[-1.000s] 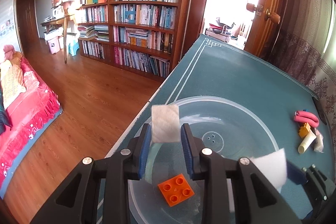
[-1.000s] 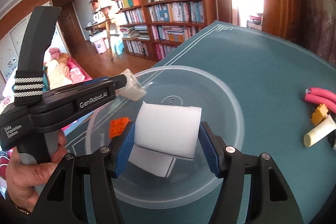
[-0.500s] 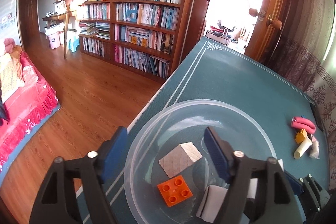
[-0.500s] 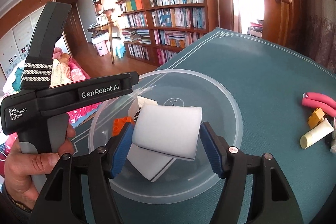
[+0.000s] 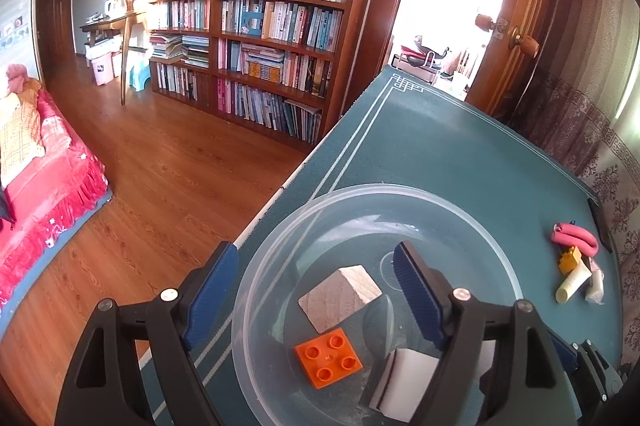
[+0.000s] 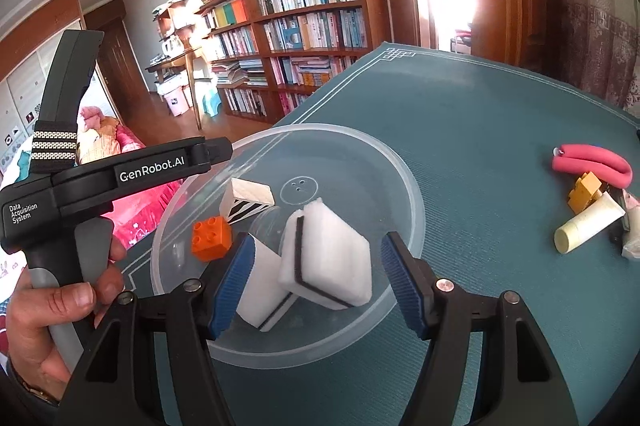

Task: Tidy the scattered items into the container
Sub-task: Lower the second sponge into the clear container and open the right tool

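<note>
A clear plastic bowl (image 5: 400, 187) stands on the teal table. In it lie a wooden block (image 5: 340, 296), an orange brick (image 5: 328, 356) and a white sponge (image 5: 404, 382). My left gripper (image 5: 316, 286) hangs open above the bowl's left side, holding nothing. In the right wrist view my right gripper (image 6: 320, 282) is open over the bowl (image 6: 320, 127). A white sponge with a dark stripe (image 6: 326, 258) rests tilted in the bowl between its fingers, leaning on a second sponge (image 6: 262, 298). The block (image 6: 248, 200) and the brick (image 6: 210, 236) sit further left.
A pink curved piece (image 6: 592, 164), a yellow brick (image 6: 584, 190), a cream tube (image 6: 588, 226) and a small white item (image 6: 632, 246) lie on the table to the right. A person's hand (image 6: 60, 302) grips the left tool. The table edge (image 5: 276, 194) drops to a wooden floor at left.
The left gripper opened and dropped the wooden block into the bowl. The right gripper then opened, and its white sponge now lies in the bowl.
</note>
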A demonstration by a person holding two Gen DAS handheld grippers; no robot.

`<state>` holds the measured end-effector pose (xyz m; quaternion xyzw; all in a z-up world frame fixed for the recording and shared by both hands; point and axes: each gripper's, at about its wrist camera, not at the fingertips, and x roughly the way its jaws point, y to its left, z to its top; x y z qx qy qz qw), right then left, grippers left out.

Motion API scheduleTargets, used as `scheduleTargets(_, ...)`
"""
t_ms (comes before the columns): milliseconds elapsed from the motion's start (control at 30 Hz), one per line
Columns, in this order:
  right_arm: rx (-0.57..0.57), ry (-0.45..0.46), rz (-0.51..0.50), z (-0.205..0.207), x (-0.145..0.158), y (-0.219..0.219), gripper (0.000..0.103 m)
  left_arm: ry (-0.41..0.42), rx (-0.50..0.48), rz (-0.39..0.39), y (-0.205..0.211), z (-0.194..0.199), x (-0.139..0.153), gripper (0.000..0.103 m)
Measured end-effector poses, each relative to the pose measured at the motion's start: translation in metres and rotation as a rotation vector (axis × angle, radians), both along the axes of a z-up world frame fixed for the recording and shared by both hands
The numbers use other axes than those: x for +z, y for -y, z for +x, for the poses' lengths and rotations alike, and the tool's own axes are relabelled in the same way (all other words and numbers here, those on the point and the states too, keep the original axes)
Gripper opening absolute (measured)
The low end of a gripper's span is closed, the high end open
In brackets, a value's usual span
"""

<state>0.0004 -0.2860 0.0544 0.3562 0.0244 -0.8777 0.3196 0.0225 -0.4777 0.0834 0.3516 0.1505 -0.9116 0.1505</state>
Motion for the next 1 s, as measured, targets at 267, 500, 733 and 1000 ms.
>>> scheduleTargets(267, -0.032, 0.001, -0.012, 0.0, 0.002, -0.012, 0.069, 0.006, -0.019, -0.009, -0.007, -0.001, 0.0, 0.086)
scheduleTargets(500, -0.05, 0.002, -0.023, 0.002, 0.003, -0.022, 0.069, 0.003, -0.033, -0.04, -0.017, 0.001, 0.002, 0.088)
scheduleTargets(733, -0.082, 0.025, -0.039, 0.0, 0.002, -0.032, 0.069, 0.01, -0.058, -0.057, -0.027, -0.003, 0.002, 0.089)
scheduleTargets(1000, -0.146, 0.057, -0.064, -0.007, 0.001, -0.051, 0.069, 0.016, -0.083, -0.08, -0.041, -0.006, 0.003, 0.089)
